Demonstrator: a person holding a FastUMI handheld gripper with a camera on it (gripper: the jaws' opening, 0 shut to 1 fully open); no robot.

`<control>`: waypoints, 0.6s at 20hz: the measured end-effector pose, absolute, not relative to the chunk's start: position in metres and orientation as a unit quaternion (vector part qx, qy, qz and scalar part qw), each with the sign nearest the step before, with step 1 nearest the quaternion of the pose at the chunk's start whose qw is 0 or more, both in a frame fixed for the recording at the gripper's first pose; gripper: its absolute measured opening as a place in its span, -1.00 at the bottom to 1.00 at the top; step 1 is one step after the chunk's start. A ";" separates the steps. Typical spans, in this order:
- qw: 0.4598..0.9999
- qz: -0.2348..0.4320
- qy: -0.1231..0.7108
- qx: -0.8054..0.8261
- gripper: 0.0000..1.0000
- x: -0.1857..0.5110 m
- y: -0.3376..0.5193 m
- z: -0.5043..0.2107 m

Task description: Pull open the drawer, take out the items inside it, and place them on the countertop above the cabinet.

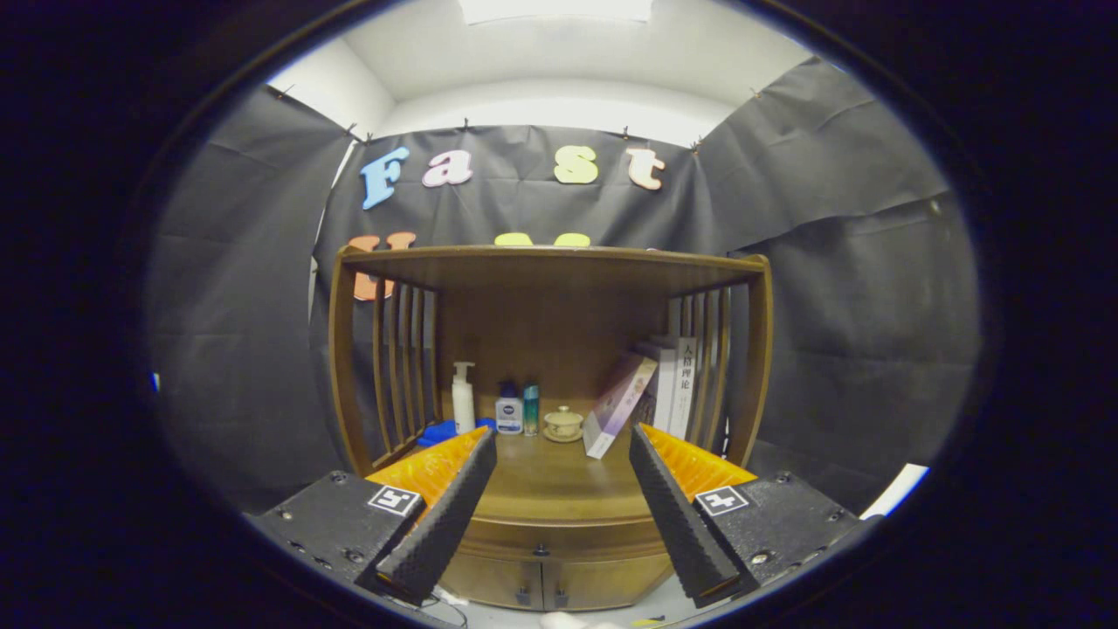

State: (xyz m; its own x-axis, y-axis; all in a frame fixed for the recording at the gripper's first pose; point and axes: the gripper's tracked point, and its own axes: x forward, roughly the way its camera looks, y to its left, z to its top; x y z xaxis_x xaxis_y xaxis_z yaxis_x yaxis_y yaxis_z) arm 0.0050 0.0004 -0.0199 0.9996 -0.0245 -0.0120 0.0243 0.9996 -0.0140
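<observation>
- Gripper (559,441): fingers wide apart, holding nothing, levelled at the wooden cabinet (550,288).
- Drawer (559,535): closed, below the bench (559,480), between the fingers.
- Books (677,384): far right; spine lettering too small to read.
- Pump bottle (463,397), small bottles (509,411), lidded cup (563,423): labels illegible.

The cabinet (550,288) is smooth brown wood with a soft sheen, its countertop (559,489) likewise. The pump bottle (463,397) looks glossy plastic. The gripper (563,441) spreads 2 ribbed, matt fingers (441,515), holding nothing.

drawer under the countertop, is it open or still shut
Shut. The drawer front sits flush under the countertop edge, its knob untouched; the open gripper hovers apart above it.
</observation>
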 end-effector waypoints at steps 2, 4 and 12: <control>1.000 -0.013 0.011 -0.008 0.99 0.010 0.003 -0.033; 1.000 -0.009 0.017 -0.004 0.99 0.012 0.007 -0.052; 0.998 -0.010 0.055 0.002 0.99 0.040 0.008 -0.162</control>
State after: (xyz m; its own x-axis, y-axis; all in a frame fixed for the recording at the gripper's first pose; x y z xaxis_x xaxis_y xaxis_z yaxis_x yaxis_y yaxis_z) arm 0.0403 0.0084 -0.1622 0.9936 -0.0200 -0.1108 0.0203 0.9998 0.0023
